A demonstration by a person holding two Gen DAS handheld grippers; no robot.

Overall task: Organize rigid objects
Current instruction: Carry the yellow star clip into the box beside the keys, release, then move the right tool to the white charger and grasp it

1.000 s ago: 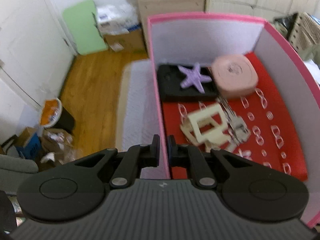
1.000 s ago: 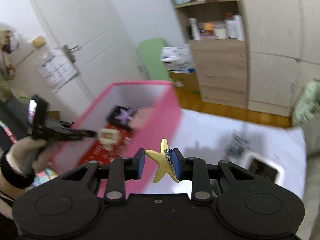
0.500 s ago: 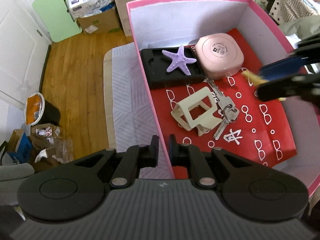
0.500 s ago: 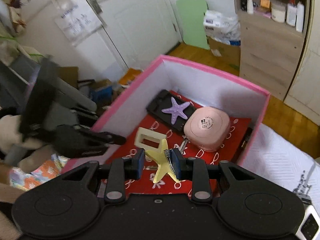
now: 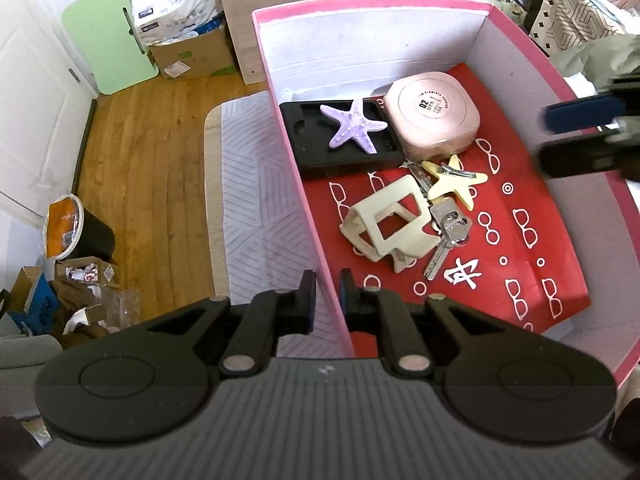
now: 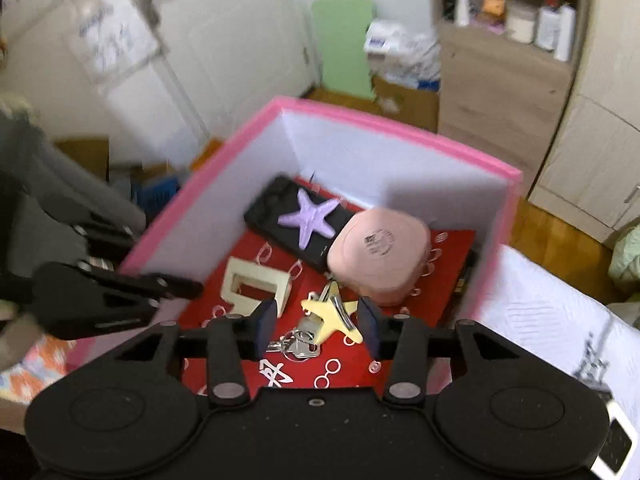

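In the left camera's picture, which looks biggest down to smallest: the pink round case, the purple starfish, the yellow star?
1. pink round case
2. purple starfish
3. yellow star
The two stars look close in size, so that order is unsure.

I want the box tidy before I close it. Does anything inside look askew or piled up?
Yes. The yellow star lies tilted across the keys instead of flat on the red liner, and the purple starfish sits on the black case. The cream frame lies on its side.
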